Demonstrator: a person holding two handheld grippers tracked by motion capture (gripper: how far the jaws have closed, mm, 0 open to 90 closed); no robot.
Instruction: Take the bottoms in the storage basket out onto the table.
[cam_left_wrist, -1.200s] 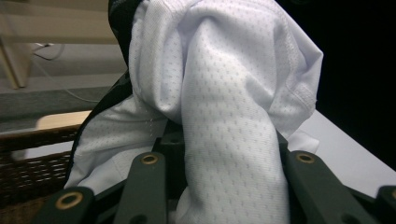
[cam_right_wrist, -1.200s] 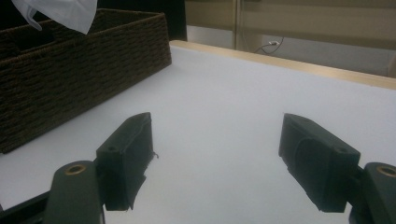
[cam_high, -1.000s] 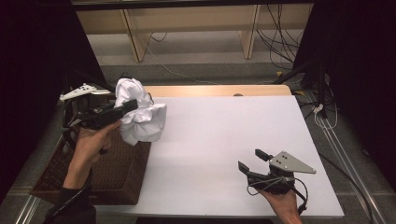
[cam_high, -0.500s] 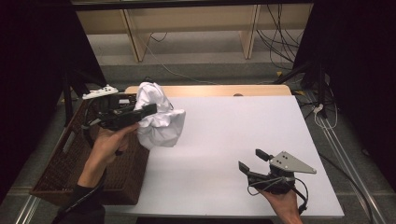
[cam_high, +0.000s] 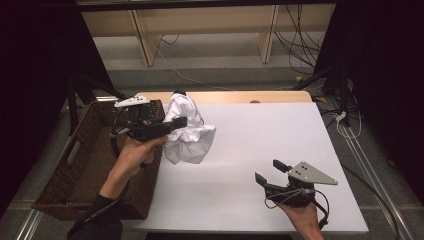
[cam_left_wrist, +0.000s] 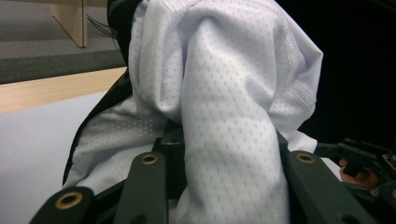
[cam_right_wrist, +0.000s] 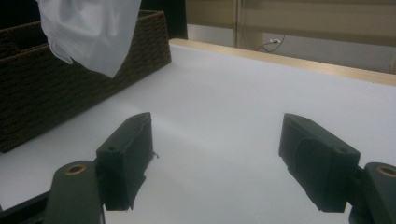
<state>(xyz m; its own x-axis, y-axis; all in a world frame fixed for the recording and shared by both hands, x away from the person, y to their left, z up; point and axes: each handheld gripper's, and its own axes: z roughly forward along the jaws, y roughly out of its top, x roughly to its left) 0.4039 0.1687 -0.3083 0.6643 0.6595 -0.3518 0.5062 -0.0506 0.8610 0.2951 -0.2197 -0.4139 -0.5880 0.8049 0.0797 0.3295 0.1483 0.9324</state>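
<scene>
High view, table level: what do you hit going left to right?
Wicker basket → left gripper → white garment clamped in it → bare white table → right gripper, jaws apart, holding nothing.

White table (cam_high: 260, 135) bare between the hanging white garment (cam_high: 187, 132) and right gripper (cam_high: 272, 172) — free passage. Wicker basket (cam_high: 75, 165) walls off the left edge.
</scene>
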